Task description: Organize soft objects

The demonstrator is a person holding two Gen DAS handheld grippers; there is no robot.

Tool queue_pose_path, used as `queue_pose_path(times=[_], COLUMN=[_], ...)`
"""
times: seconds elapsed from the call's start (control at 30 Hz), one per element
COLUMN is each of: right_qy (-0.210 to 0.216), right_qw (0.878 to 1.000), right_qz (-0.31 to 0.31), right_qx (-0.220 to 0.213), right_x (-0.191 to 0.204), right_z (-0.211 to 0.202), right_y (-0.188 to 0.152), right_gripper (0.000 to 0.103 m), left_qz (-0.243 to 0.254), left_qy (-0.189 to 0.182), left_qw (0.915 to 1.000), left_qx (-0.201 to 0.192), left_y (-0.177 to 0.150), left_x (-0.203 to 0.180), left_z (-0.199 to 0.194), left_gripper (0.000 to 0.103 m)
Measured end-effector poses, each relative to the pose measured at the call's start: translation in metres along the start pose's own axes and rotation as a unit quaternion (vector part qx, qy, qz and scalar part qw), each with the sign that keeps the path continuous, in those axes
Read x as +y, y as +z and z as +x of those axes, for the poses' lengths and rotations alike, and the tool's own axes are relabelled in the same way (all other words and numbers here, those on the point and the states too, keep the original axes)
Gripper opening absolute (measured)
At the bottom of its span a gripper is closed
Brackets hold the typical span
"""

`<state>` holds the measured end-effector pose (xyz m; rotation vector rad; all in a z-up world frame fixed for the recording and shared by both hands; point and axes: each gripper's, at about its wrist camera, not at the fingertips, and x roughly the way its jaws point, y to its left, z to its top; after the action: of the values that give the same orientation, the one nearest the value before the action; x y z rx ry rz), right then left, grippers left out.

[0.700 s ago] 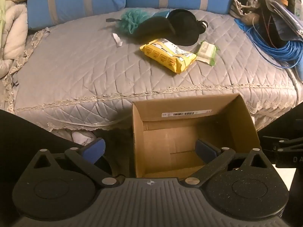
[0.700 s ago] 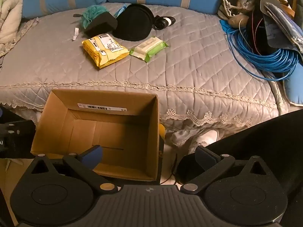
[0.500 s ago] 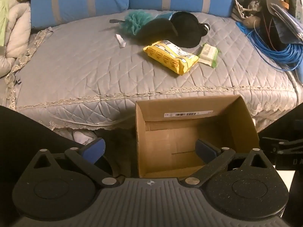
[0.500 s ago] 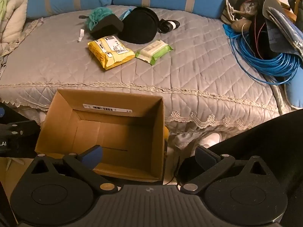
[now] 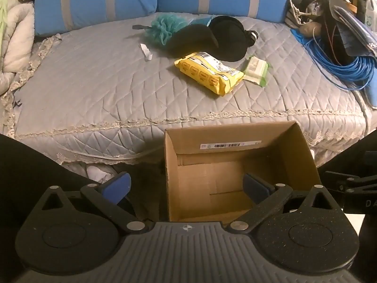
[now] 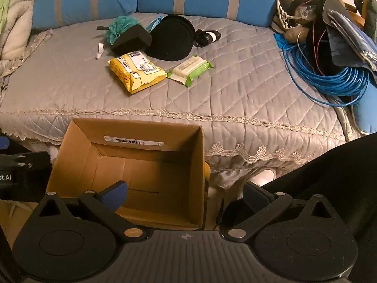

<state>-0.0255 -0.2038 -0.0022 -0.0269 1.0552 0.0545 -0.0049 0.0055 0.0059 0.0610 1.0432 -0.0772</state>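
Both tools are spread as wide as they go and grip nothing: the left gripper (image 5: 186, 186) hangs over the near left corner of the box (image 5: 304, 155), the right gripper (image 6: 185, 193) over its near right corner, each tipped steeply down. The box stands open and bare inside, pushed against the front edge of the bed (image 6: 235, 89) — likely so things can be dropped in with a short carry. Beyond the box, toward the pillows (image 5: 94, 2), the soft things lie bunched together: a yellow pack (image 6: 136, 70), a green pack (image 6: 190, 68) just to its right, two black cushions (image 6: 169, 37) touching behind them and a teal puff (image 5: 165, 27) (half tucked behind one cushion). Nothing is packed yet; the yellow pack lies nearest the box and looks the easiest first pick.
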Motion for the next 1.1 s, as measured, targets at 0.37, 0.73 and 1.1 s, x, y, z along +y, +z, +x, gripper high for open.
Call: queue_pose_path(times=[0.37, 0.73, 1.1], right_qy=[0.000, -0.015, -0.039], right_qw=[1.000, 1.000, 0.999], right_qz=[0.000, 0.001, -0.022], right_qx=[0.007, -0.019, -0.021], right_x=[0.000, 0.002, 0.009], right_z=[0.005, 0.001, 0.008], right_y=[0.000, 0.001, -0.002], right_gripper=[0.103, 0.103, 0.103], left_qz=[0.014, 0.016, 0.024], left_qy=[-0.001, -0.014, -0.027], left_qw=[0.9998, 0.9997, 0.9992], left_qx=[0.010, 0.009, 0.017], left_y=[-0.002, -0.003, -0.003], left_x=[-0.008, -0.007, -0.012], left_z=[0.006, 0.005, 0.012], left_gripper=[0.103, 0.103, 0.103])
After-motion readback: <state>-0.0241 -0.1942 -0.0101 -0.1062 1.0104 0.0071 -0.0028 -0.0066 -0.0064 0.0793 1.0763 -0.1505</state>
